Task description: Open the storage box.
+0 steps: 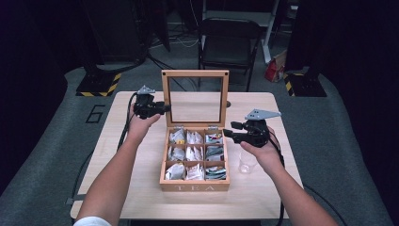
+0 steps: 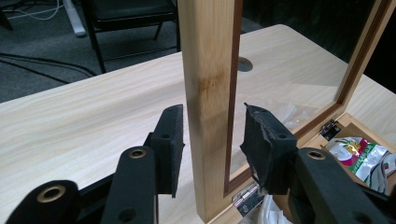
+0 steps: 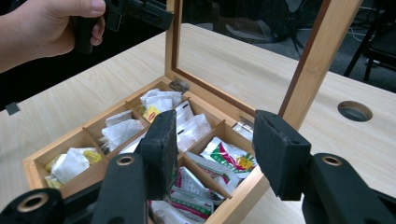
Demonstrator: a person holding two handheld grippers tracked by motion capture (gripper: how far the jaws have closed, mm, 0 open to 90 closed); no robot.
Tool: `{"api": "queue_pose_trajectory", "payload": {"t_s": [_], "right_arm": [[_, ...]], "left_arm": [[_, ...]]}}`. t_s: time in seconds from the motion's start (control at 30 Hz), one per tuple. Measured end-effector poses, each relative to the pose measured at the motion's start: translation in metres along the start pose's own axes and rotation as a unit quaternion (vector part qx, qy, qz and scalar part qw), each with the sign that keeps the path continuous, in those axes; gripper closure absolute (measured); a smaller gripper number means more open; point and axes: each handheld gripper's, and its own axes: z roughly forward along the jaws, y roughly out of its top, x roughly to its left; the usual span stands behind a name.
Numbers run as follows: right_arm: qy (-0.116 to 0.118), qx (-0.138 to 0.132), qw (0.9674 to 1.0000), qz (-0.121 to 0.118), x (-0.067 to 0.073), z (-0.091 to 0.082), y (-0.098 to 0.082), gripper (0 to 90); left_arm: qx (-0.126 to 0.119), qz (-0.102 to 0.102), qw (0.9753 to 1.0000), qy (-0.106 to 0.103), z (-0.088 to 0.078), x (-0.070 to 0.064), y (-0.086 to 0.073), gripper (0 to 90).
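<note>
Left tongs (image 2: 212, 135) straddle the upright lid (image 2: 208, 93) frame, pads not pressing. Right tongs (image 3: 212, 154) open above the tea box (image 1: 195, 186). An unsupported lid may drop shut.

overhead forward-down, gripper views close (sharing tea box (image 1: 195, 181))

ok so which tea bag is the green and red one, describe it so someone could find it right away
Start at the wooden tea box in the middle of the table, its glass lid standing open. Go to the right-hand column of compartments, back row beside the hinge. The green and red packet lies there; the packets left of it are white.
</note>
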Motion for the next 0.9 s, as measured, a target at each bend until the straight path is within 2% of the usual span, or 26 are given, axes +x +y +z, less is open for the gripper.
{"api": "queue_pose_trajectory", "payload": {"t_s": [0.1, 0.17, 0.37, 0.5, 0.67, 0.8, 0.9], "right_arm": [[0.002, 0.009, 1.0000, -0.004, 0.004, 0.000, -0.003, 49.7], [-0.001, 0.013, 0.9998, -0.013, 0.008, 0.000, -0.006, 50.0], [0.011, 0.022, 0.9995, -0.021, 0.020, 0.003, -0.013, 52.0], [0.021, 0.026, 0.9983, -0.048, 0.032, 0.010, -0.019, 55.7], [0.045, 0.030, 0.9968, -0.059, 0.047, 0.024, -0.025, 58.7], [0.064, 0.034, 0.9951, -0.067, 0.057, 0.035, -0.026, 59.1], [0.078, 0.042, 0.9926, -0.083, 0.063, 0.042, -0.026, 60.2]], "left_arm": [[-0.001, 0.010, 1.0000, 0.001, -0.005, 0.001, -0.001, 57.8], [-0.005, 0.006, 1.0000, -0.002, -0.009, 0.001, -0.002, 57.8], [-0.002, 0.013, 0.9999, -0.001, -0.015, -0.004, -0.001, 57.1], [0.000, 0.019, 0.9998, -0.006, -0.018, -0.009, 0.000, 56.4], [0.004, 0.024, 0.9996, -0.012, -0.020, -0.013, 0.000, 56.0], [0.005, 0.026, 0.9996, -0.009, -0.022, -0.014, 0.000, 56.1], [0.005, 0.024, 0.9996, -0.010, -0.025, -0.014, -0.001, 56.1]]}}
